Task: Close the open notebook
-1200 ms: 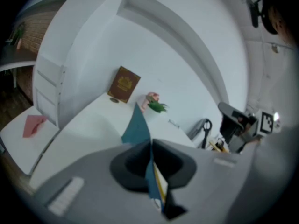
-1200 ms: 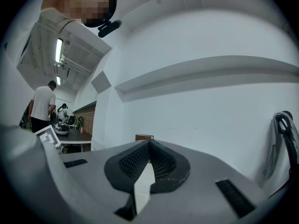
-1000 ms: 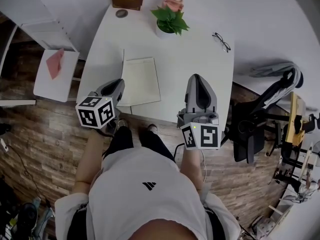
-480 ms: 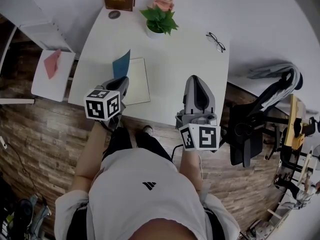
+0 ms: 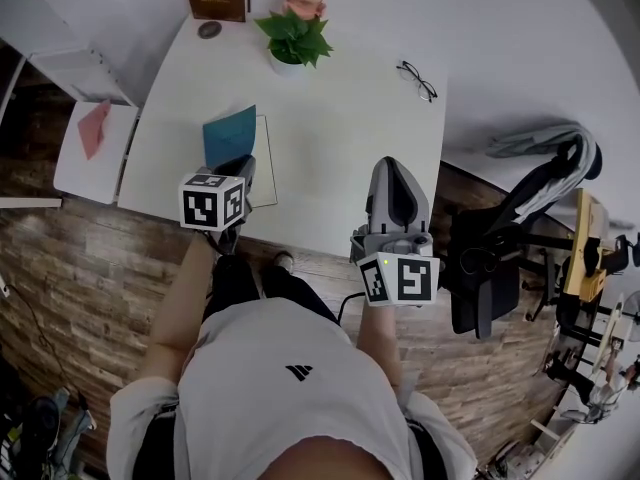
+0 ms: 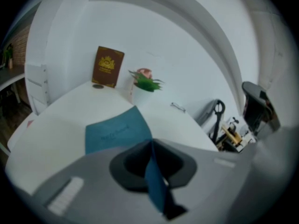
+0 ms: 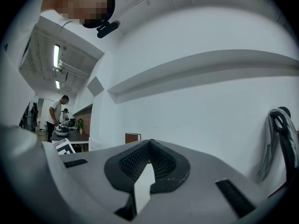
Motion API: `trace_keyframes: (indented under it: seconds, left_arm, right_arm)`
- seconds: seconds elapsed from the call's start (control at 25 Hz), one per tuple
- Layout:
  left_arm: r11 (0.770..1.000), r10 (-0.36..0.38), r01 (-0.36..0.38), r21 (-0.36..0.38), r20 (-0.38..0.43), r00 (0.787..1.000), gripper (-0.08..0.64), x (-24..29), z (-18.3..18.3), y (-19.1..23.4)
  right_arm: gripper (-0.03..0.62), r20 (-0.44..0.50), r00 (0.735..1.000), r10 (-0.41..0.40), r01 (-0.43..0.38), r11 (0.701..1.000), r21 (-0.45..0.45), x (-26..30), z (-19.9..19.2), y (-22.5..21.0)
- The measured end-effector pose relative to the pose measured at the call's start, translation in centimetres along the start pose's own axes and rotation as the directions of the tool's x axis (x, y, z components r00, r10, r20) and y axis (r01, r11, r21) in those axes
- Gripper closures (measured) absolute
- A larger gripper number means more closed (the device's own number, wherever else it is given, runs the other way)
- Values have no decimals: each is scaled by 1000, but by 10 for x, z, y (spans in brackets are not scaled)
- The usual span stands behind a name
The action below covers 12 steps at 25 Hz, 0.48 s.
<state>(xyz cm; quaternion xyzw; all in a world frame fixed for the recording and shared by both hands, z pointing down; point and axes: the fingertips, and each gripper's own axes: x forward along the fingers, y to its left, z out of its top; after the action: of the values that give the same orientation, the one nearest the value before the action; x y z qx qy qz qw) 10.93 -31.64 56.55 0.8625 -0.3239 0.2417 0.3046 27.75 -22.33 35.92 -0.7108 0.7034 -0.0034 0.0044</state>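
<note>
Down at the 7 o'clock edge of the white rounded desk [image 5: 340, 138]: thin notebook with teal card cover [image 5: 230, 136], cover lifted off the white pages, faint script on it reading roughly "Notebook". Pinching that cover's edge while easing apart: jaws of left gripper [image 5: 238, 164]. Pressed together on nothing, past the desk's 5 o'clock edge: jaws of right gripper [image 5: 395, 168].

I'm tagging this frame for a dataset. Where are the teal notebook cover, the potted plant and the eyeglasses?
teal notebook cover [image 5: 230, 136]: head view, middle of its teal face.
potted plant [image 5: 290, 36]: head view, on its green leaves.
eyeglasses [image 5: 416, 80]: head view, on the frame's bridge.
</note>
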Motion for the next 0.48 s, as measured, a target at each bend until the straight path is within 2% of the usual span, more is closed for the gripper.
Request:
trace_keyframes:
  seconds: [0.48]
  left_arm:
    - [997,71,-71,-6,-76,995,519,39,-25,-4]
  right_arm:
    - [594,-21,1000,18,-18,1000,11,-4,-10,-28]
